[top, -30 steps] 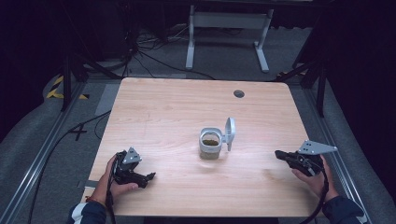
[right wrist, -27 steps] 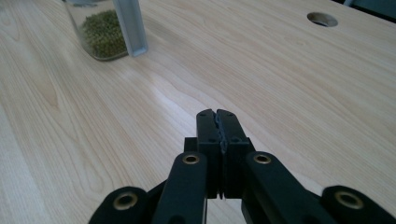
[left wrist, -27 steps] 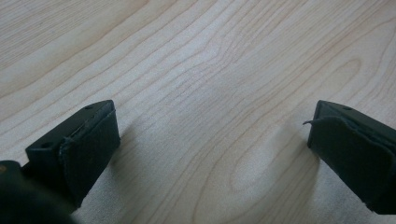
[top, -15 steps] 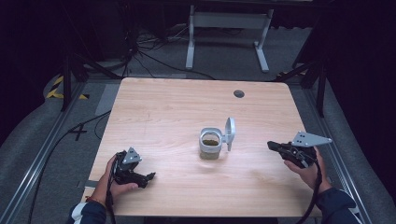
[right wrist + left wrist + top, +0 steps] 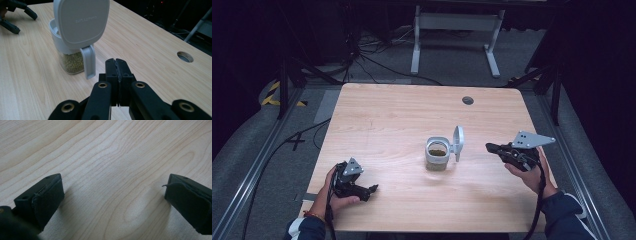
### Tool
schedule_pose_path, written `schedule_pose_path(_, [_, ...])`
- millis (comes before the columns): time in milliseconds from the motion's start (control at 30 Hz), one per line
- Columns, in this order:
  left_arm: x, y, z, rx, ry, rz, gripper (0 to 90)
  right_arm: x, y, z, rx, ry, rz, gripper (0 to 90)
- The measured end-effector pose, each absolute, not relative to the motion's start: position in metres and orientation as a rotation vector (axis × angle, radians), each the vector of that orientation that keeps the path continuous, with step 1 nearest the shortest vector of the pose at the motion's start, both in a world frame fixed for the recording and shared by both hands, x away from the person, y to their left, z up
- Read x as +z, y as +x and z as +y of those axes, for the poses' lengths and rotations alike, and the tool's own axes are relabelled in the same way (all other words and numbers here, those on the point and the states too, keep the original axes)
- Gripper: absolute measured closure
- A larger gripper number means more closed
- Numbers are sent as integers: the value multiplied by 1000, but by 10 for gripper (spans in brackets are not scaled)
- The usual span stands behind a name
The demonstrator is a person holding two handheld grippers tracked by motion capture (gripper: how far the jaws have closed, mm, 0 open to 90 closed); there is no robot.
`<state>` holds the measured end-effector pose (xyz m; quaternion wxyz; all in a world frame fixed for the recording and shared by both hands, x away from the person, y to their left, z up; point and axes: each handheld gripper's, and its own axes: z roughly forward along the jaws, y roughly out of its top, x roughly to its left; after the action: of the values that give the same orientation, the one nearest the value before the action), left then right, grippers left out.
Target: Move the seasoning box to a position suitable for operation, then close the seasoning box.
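**Right claw shut beside the open jar, left claw spread over bare bench**

The right claw (image 5: 491,147) is held in the person's right hand (image 5: 526,167) near the right edge of the bench (image 5: 387,120), its two black jaws pressed flat together with nothing between them. It points left toward the jar, near it but apart from it. A grey three-cornered plate sits on top of it and a cable trails back along the forearm.

In the right gripper view the right claw (image 5: 116,65) faces the jar's flipped-up lid (image 5: 81,22), whose latch tab hangs down to the bench surface.

The jar (image 5: 437,154) is a small clear container with a white collar, standing upright at about the middle of the bench, slightly toward the near side. It holds small yellowish-green grains. The white lid (image 5: 458,140) stands hinged open on the jar's right side.

The left claw (image 5: 371,190) is held in the left hand (image 5: 334,192) at the near left part of the bench, well apart from the jar. In the left gripper view its jaws are spread wide over bare wood, gripping nothing.

A round cable hole (image 5: 468,100) lies toward the far right of the bench.
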<state>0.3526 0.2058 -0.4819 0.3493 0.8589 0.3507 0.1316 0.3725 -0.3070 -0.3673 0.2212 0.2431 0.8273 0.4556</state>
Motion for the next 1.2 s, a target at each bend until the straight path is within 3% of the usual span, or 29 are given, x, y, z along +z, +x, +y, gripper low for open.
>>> schedule_pose_path(1200, [-482,351,207,346,2218,922,33,-347,391,-238,1280,555,2334,898])
